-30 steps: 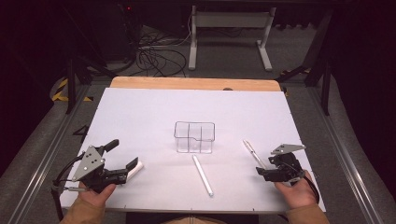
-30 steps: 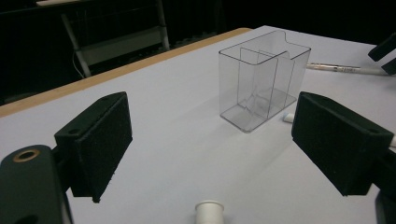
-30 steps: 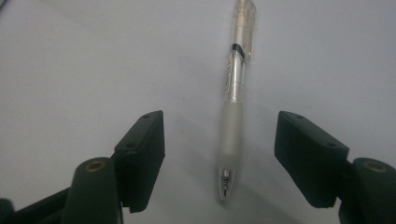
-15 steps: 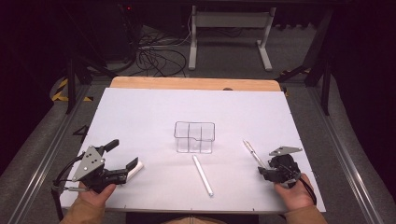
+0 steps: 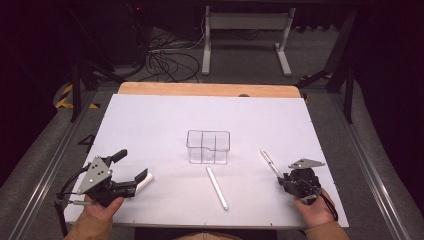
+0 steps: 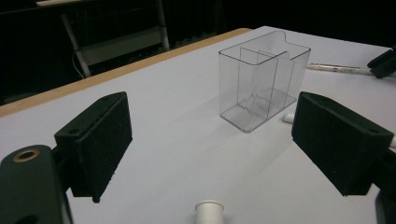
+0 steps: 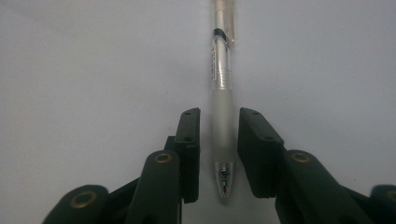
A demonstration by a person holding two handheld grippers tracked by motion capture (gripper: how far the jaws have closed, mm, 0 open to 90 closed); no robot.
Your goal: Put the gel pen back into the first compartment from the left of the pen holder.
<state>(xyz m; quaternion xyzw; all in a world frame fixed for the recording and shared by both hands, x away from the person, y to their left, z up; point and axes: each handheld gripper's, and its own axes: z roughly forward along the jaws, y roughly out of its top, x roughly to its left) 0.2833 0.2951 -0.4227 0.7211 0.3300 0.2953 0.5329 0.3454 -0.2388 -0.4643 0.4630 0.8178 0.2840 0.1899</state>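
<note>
Clear-barrelled ballpoint pen w/ frosted grip and metal tip lies flat on the white table sheet, front right, just right of the clear plastic compartment organiser. In the right gripper view its grip section sits between the two black jaws, tip pointing back toward the camera; jaws have just been closing, now narrow, a thin gap visible each side of the barrel, so pads not yet pressing. Pen not lifted.

Right gripper held low at the pen's near end, jaws aimed along the barrel, away from the person and slightly left; right hand wraps the body from behind, forearm entering from bottom edge. Grey three-cornered plate on top, roughly level.

Left gripper rests low at front left, aimed right toward the organiser, jaws wide apart, nothing between the pads. Left hand grips from below.

Around: white capped marker lies diagonally between the two grippers, in front of the organiser, apart from the pen. Small white cylindrical object right below the left jaws, on the sheet; type cannot tell. Organiser upright, empty, centre of sheet. Nothing blocks the right jaws at the pen
</note>
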